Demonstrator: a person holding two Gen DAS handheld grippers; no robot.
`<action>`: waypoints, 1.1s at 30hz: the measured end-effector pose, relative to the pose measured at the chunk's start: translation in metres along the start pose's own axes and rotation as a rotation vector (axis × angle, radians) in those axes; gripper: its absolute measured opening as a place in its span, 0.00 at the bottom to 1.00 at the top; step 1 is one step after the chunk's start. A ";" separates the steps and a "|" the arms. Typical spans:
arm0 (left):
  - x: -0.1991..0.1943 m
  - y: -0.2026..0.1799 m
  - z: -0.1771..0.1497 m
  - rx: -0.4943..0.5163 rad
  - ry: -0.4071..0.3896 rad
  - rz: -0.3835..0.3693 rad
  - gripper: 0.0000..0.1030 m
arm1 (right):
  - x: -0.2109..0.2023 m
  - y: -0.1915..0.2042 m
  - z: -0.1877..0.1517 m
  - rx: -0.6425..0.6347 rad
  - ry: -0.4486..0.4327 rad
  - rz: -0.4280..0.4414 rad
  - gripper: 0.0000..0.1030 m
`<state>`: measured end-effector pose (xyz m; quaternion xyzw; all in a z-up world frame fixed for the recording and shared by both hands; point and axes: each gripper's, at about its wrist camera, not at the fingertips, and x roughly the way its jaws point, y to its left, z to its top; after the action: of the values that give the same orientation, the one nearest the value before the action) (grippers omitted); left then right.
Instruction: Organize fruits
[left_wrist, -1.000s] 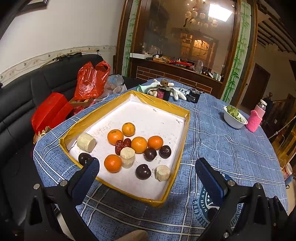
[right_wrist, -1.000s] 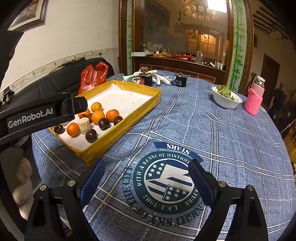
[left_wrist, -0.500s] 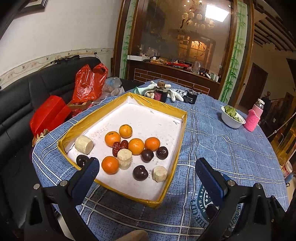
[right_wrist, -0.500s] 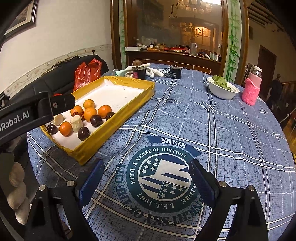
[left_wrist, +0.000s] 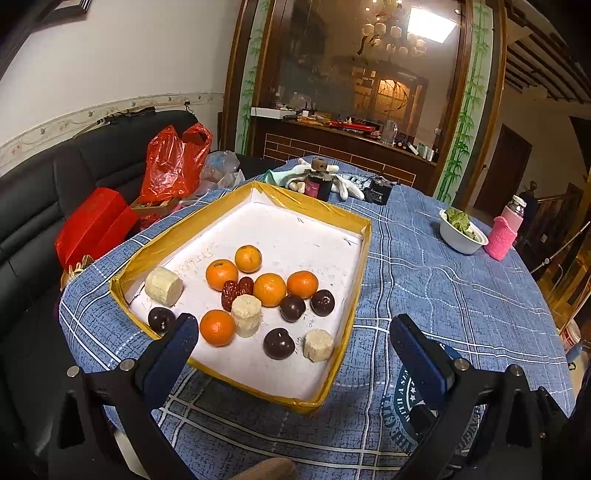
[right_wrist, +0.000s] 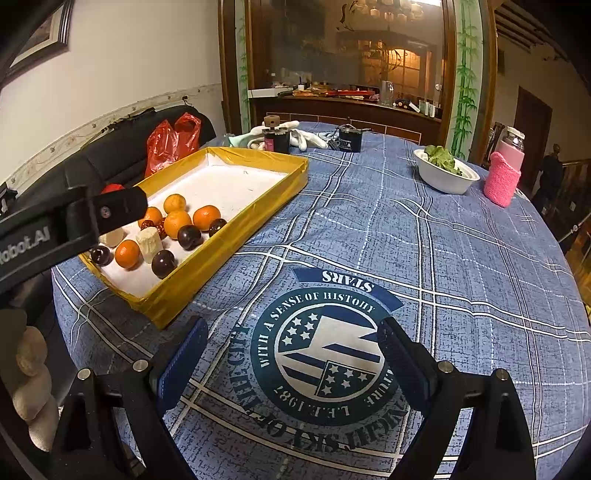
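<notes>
- The fruits sit in a yellow-walled tray (left_wrist: 364, 254) with a white floor, bunched toward its near end; the far half of the floor is bare.
- Five oranges (left_wrist: 269, 289) form the middle of the bunch, with two red dates (left_wrist: 236, 291) touching each other among them.
- Four dark plums (left_wrist: 279, 343) lie around them: one at the near left wall, one near the front, two side by side toward the right wall.
- Three pale cylindrical pieces (left_wrist: 245, 314) are mixed in: one by the left wall, one upright in the centre beside an orange, one near the front right corner.
- The tray lies on the left part of a round table under a blue checked cloth (right_wrist: 424, 236), close to the table's near left edge.
- The left gripper (left_wrist: 291, 345) hovers above the tray's near end, jaws spread wide with nothing between them, tilted down toward the fruit.
- The right gripper (right_wrist: 293, 350) hangs over the printed emblem (right_wrist: 328, 347) on the cloth, right of the tray, jaws likewise parted and empty.
- Toward the table's far right edge stand a white bowl (right_wrist: 445, 177) of greens and a pink-sleeved bottle (right_wrist: 504, 173).
- At the far edge, beyond the tray, are white gloves (left_wrist: 345, 184) and two dark jars (left_wrist: 318, 184).
</notes>
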<state>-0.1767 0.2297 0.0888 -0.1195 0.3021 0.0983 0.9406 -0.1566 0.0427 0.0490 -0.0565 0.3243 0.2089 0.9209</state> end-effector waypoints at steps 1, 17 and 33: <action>0.001 0.000 0.001 -0.002 -0.003 -0.006 1.00 | -0.001 0.000 0.000 0.000 -0.002 -0.003 0.93; -0.012 -0.033 -0.004 0.088 -0.044 -0.039 1.00 | -0.014 -0.029 -0.004 0.094 -0.044 -0.020 0.94; 0.001 -0.047 -0.005 0.126 -0.013 -0.006 1.00 | -0.010 -0.041 -0.006 0.118 -0.045 -0.001 0.94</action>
<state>-0.1669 0.1836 0.0919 -0.0605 0.3011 0.0769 0.9485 -0.1504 0.0006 0.0492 0.0024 0.3151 0.1903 0.9298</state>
